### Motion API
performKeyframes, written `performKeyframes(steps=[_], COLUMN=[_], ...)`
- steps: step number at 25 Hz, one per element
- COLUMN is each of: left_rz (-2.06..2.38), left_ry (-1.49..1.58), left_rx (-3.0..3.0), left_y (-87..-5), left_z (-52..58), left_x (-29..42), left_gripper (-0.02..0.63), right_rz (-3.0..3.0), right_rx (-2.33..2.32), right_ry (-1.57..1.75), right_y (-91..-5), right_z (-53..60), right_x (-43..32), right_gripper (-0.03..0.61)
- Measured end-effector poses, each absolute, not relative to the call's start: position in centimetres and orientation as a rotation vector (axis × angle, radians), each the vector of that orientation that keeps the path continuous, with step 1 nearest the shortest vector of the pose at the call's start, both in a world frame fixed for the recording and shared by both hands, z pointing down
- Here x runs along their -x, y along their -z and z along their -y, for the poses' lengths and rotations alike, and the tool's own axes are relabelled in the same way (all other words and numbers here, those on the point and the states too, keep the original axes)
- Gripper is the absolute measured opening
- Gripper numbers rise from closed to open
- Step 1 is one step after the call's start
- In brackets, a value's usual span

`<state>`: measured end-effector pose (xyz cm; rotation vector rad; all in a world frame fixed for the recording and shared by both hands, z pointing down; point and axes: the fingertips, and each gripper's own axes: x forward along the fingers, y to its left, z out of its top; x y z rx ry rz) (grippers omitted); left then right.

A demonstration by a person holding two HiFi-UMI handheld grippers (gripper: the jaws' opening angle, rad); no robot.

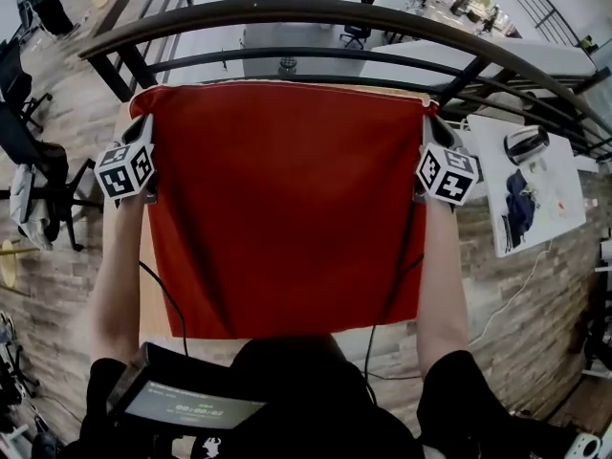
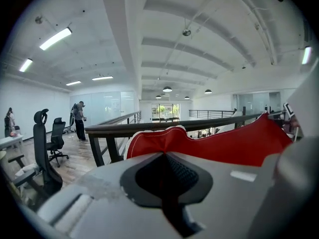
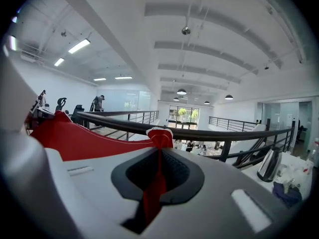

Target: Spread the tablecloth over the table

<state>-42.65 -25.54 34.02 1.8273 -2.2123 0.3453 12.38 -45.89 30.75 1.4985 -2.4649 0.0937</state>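
Note:
A red tablecloth (image 1: pixel 287 208) lies stretched flat over a wooden table, whose bare edge (image 1: pixel 146 285) shows along the left. My left gripper (image 1: pixel 143 124) is shut on the cloth's far left corner. My right gripper (image 1: pixel 427 120) is shut on the far right corner. In the left gripper view the red cloth (image 2: pixel 209 143) bunches out ahead of the closed left gripper (image 2: pixel 164 156). In the right gripper view a red strip of the tablecloth (image 3: pixel 155 183) runs through the closed right gripper (image 3: pixel 159 151), and a hemmed tip pokes out in front.
A dark curved metal railing (image 1: pixel 287 12) runs just beyond the table's far edge. To the right stands a white side table (image 1: pixel 564 208) with a kettle (image 1: pixel 526 143) and a blue cloth. Office chairs (image 1: pixel 38 175) stand at left. Cables hang from both grippers.

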Motion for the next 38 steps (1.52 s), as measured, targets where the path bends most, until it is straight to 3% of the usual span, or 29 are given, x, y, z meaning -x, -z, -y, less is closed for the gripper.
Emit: performKeyframes(steps=[18, 34, 36, 37, 38], left_rz=[2.203, 2.216, 2.217, 2.225, 2.231], left_ry=[-0.61, -0.853, -0.849, -0.837, -0.823], left_rx=[-1.647, -1.587, -1.578, -1.579, -1.581], left_y=[-49.6, -53.2, -53.4, -53.1, -52.8], left_z=[45.7, 55.2, 55.1, 55.1, 55.1], left_x=[53.3, 58.0, 58.0, 58.1, 58.2], left_gripper=[0.014, 0.026, 0.076, 0.164, 0.26], right_rz=[2.363, 2.325, 2.323, 2.331, 2.342], right_rx=[-1.298, -1.209, -1.192, -1.181, -1.166], right_ry=[-0.136, -0.017, -0.014, -0.017, -0.025], right_y=[-49.2, -52.9, -53.5, -53.6, -53.5], right_z=[71.1, 80.7, 80.6, 80.5, 80.3], right_x=[0.0, 5.6, 6.0, 6.2, 6.3], right_gripper=[0.018, 0.019, 0.021, 0.04, 0.111])
